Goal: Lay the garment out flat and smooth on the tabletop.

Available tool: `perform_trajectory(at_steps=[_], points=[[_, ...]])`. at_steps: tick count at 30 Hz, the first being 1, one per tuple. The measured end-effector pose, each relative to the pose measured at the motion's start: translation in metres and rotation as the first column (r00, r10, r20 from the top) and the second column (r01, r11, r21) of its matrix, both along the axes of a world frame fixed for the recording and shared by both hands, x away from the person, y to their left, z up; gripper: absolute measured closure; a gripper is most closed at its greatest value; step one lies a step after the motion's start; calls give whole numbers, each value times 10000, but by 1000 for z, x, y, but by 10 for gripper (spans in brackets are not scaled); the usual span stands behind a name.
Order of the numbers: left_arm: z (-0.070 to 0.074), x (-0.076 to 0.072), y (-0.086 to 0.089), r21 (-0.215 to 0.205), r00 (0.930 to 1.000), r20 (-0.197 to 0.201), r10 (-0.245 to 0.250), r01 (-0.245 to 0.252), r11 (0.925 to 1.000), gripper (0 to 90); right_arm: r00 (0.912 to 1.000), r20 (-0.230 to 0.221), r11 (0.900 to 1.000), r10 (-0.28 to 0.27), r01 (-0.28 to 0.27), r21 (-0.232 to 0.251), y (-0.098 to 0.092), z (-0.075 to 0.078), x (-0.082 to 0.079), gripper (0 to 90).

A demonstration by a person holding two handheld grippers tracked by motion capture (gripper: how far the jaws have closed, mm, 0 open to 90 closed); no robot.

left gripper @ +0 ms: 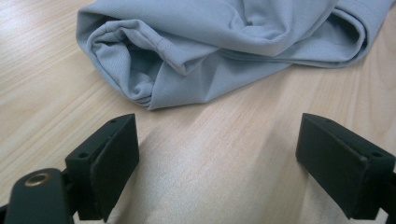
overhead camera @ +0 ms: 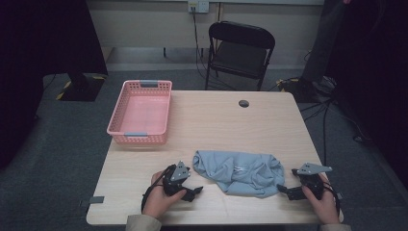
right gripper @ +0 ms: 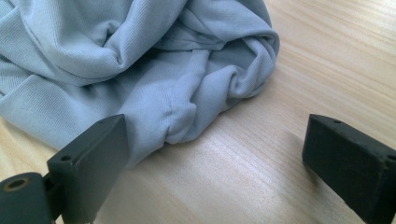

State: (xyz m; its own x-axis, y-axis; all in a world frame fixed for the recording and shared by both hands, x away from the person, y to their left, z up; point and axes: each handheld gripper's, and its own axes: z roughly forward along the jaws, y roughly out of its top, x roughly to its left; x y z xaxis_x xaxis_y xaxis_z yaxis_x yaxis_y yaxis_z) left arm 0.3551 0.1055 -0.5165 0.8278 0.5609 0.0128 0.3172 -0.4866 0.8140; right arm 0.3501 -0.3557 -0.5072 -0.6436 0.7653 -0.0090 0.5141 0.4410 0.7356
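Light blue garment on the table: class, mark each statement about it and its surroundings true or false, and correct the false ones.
1. The light blue garment lies crumpled between the two grippers. True.
2. The left gripper is clamped on the garment. False: its jaws stand open over bare table, short of the cloth.
3. The pink basket holds a folded shirt. False: it holds nothing.
4. The right gripper has open jaws beside the garment's edge. True.
5. A black chair stands beyond the table's far edge. True.
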Motion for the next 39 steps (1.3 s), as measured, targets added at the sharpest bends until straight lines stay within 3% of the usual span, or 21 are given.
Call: perform_trajectory(at_steps=[9,13,16,18,22,26,29,31,33,37,39], points=[[3,0,3,136,9999,67,115,-116,9998,161,10000,-5,10000,2,-2,10,0,0,0,62],[13,0,-2,-510,9987,505,-29,55,9987,158,10000,-53,9998,83,-81,203,-2,0,0,84],[15,0,-5,-700,9986,481,-222,256,9972,159,9999,-51,9982,149,-145,584,-5,2,-1,123],[16,1,-9,-836,9987,456,-222,259,9962,157,9990,390,9970,210,-238,732,-5,8,-4,119],[22,3,-20,-1115,9982,528,-274,332,9932,158,9949,757,9844,662,-775,1577,4,20,-8,114],[26,0,-28,-1247,9978,523,-401,464,9911,157,9867,995,9686,1282,-1461,2013,20,25,-10,129],[29,-1,-37,-1217,9965,539,-645,707,9900,159,9824,1044,9620,1550,-1741,2105,28,27,-11,183],[30,0,-45,-1128,9960,551,-703,762,9907,166,9728,1055,9508,2062,-2247,2133,38,27,-12,306],[31,2,-49,-1278,9964,510,-678,739,9890,184,9698,949,9488,2246,-2398,2054,42,26,-11,388],[32,7,-57,-1209,9968,433,-669,717,9901,300,9673,792,9464,2411,-2524,2013,47,22,-9,467],[31,9,-60,-1228,9966,384,-727,769,9894,341,9624,718,9398,2618,-2712,2078,49,20,-8,524]])
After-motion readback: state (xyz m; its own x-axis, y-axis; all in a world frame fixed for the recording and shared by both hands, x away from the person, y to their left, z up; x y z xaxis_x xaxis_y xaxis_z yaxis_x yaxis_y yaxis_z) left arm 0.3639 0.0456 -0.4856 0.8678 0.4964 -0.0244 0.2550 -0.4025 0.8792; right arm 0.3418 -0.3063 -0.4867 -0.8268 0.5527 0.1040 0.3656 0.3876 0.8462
